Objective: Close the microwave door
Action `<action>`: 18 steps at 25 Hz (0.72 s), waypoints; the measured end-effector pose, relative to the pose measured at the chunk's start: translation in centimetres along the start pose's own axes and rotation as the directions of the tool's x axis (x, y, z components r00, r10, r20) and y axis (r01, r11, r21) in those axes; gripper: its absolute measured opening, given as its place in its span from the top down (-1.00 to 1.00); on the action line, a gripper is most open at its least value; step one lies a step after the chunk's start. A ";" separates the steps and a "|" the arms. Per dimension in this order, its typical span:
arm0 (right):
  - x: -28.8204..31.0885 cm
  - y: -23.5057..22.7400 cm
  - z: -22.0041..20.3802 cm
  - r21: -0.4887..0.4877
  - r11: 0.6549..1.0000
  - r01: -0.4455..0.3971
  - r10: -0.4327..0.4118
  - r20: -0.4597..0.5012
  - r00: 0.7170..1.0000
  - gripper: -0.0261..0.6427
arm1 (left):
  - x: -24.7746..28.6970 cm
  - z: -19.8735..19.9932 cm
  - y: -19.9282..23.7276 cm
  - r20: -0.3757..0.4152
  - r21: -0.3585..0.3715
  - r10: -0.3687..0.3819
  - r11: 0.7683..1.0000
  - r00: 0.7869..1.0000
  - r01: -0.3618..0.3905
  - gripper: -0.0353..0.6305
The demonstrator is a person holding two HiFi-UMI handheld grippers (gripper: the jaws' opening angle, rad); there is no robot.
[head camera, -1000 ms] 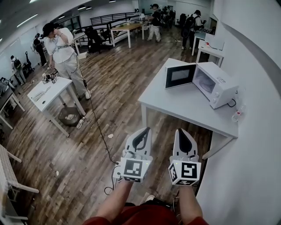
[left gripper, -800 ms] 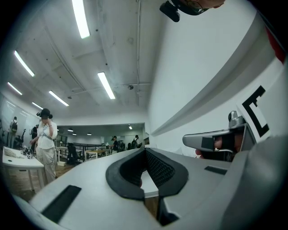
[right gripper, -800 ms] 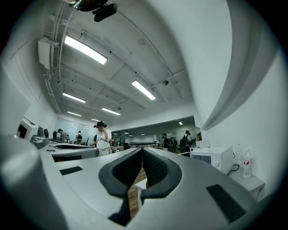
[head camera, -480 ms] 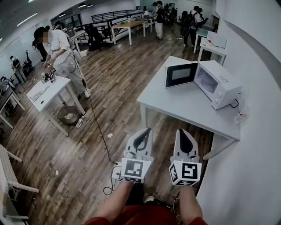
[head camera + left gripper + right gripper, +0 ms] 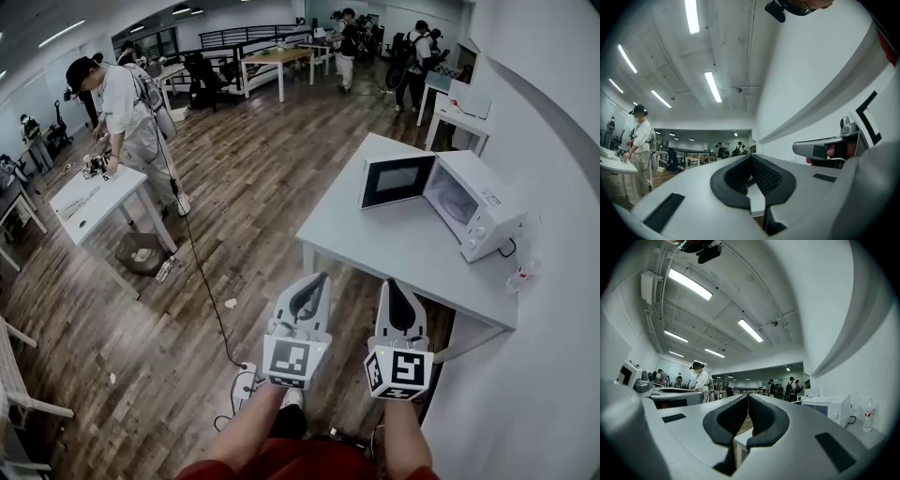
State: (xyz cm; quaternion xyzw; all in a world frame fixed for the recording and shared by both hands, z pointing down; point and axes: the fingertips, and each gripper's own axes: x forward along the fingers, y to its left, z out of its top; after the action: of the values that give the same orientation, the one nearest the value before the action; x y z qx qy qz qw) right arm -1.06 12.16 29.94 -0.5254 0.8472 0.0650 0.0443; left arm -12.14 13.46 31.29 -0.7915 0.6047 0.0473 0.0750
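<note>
Your L gripper (image 5: 317, 281) & R gripper (image 5: 390, 286): jaws pressed together, nothing pinched, both short of the grey rectangular table (image 5: 375, 246). On it, by the wall (image 5: 553, 131), the white boxy microwave (image 5: 487, 202) stands w/ its dark-windowed door (image 5: 397, 180) swung open.

The near half of the table (image 5: 375, 246) is left bare and open wooden floor (image 5: 239, 202) is seen to its left, so the microwave (image 5: 487, 202) can be approached from those sides. The right is closed off by the wall (image 5: 553, 141), where a small bottle (image 5: 522, 277) is stood, and the door (image 5: 397, 180), swung open, is spread across the table's far left.
</note>
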 end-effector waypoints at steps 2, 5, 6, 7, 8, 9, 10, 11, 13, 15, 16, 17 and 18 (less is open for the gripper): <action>2.0 0.2 -0.3 0.000 1.000 -0.001 0.001 -0.005 1.000 0.85 | 1.3 -0.4 1.6 -0.003 -0.005 0.007 1.000 1.000 -0.007 0.81; 4.9 0.5 -1.0 0.001 1.000 -0.006 0.006 -0.013 1.000 0.85 | 3.2 -1.0 3.8 -0.005 -0.012 0.015 1.000 1.000 -0.015 0.81; 5.8 0.7 -1.2 0.002 1.000 -0.008 0.008 -0.015 1.000 0.85 | 3.7 -1.2 4.5 -0.006 -0.013 0.016 1.000 1.000 -0.016 0.81; 6.7 0.9 -1.4 0.002 1.000 -0.011 0.011 -0.017 1.000 0.85 | 4.3 -1.4 5.2 -0.007 -0.015 0.017 1.000 1.000 -0.018 0.81; 7.5 1.2 -1.5 0.000 1.000 -0.015 0.015 -0.019 1.000 0.85 | 4.8 -1.5 5.8 -0.009 -0.017 0.020 1.000 1.000 -0.020 0.81; 8.3 1.4 -1.6 -0.003 1.000 -0.020 0.019 -0.022 1.000 0.85 | 5.2 -1.7 6.5 -0.010 -0.019 0.022 1.000 1.000 -0.022 0.81; 9.1 1.7 -1.7 -0.005 1.000 -0.022 0.022 -0.023 0.999 0.85 | 5.6 -1.8 7.1 -0.011 -0.021 0.022 1.000 1.000 -0.023 0.81; 9.9 1.8 -1.7 -0.006 1.000 -0.023 0.023 -0.024 0.999 0.85 | 6.1 -1.9 7.6 -0.011 -0.023 0.022 0.999 1.000 -0.023 0.81; 11.6 2.2 -1.8 -0.004 1.000 -0.024 0.024 -0.021 0.999 0.85 | 6.9 -2.2 8.9 -0.011 -0.024 0.023 0.999 1.000 -0.023 0.81; 13.2 2.7 -2.0 -0.006 1.000 -0.029 0.029 -0.019 0.999 0.85 | 7.7 -2.6 10.3 -0.008 -0.026 0.028 0.999 1.000 -0.028 0.81; 14.0 3.0 -2.1 -0.008 0.999 -0.032 0.031 -0.018 0.999 0.85 | 8.1 -2.7 11.0 -0.006 -0.026 0.030 0.999 1.000 -0.031 0.81; 14.8 3.2 -2.3 -0.010 0.999 -0.032 0.032 -0.018 0.999 0.85 | 8.4 -2.8 11.6 -0.003 -0.026 0.031 0.999 0.999 -0.032 0.81; 15.5 3.4 -2.4 -0.011 0.999 -0.032 0.032 -0.016 0.999 0.85 | 8.9 -2.9 12.2 -0.002 -0.026 0.031 0.999 1.000 -0.031 0.81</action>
State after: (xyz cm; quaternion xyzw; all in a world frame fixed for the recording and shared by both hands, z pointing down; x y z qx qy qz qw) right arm -10.97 -0.43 30.34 -0.5124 0.8555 0.0662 0.0335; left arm -21.61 1.38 31.96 -0.7831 0.6161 0.0558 0.0634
